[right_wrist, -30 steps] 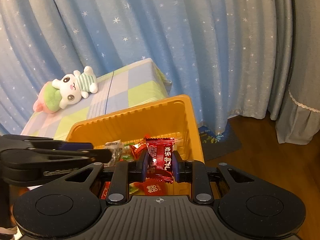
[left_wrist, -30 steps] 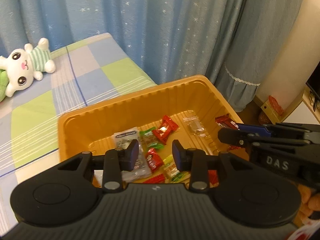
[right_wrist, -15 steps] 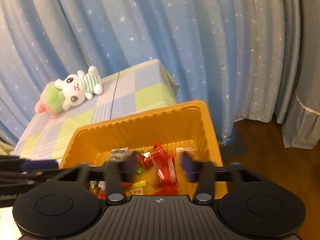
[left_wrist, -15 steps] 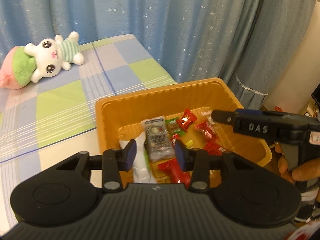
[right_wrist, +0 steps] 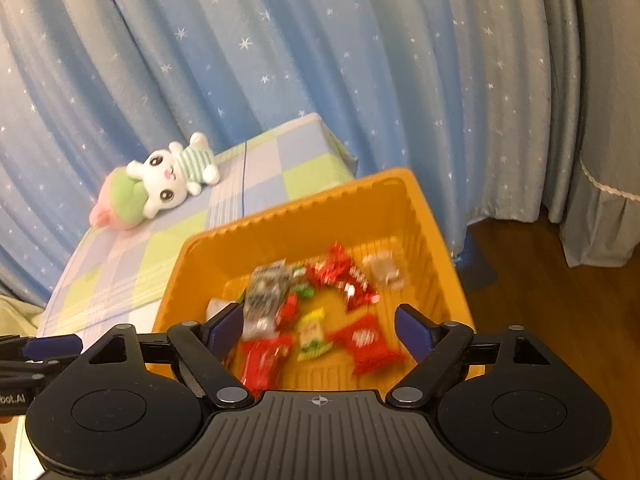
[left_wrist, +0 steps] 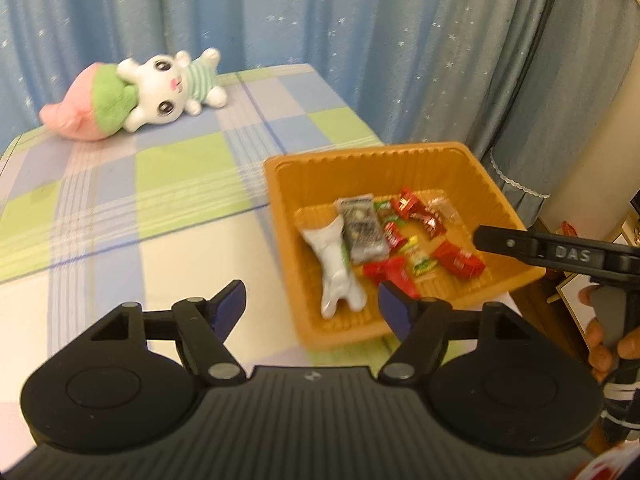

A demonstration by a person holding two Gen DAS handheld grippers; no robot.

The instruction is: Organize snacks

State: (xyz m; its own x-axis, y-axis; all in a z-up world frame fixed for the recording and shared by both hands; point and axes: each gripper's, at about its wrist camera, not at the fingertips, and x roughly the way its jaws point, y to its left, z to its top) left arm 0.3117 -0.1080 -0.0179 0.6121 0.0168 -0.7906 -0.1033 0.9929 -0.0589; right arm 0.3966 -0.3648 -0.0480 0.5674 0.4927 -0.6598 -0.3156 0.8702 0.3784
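Note:
An orange tray [left_wrist: 496, 196] [right_wrist: 436, 236] sits at the right end of the checked table and holds several wrapped snacks: red packets [left_wrist: 458, 259] [right_wrist: 366, 342], a grey packet [left_wrist: 362, 227] [right_wrist: 266, 290], a white pouch [left_wrist: 335, 266] and small green-yellow candies [right_wrist: 312, 332]. My left gripper [left_wrist: 312, 304] hangs over the tray's near left corner, its jaws opening, nothing between them. My right gripper [right_wrist: 320, 328] is above the tray's near side, jaws also opening and empty, with the red packet lying free in the tray below. The right gripper's finger [left_wrist: 532, 246] reaches in from the right.
A plush rabbit with a pink and green body [left_wrist: 136, 98] [right_wrist: 156, 186] lies at the table's far left. Blue star-patterned curtains [right_wrist: 360, 80] hang behind. Wooden floor [right_wrist: 560, 300] lies beyond the tray's right side. A hand [left_wrist: 604, 344] holds the right gripper.
The right gripper let go of the red packet, which dropped into the tray, and its jaws spread. The left gripper moved left and back from the tray while its jaws opened.

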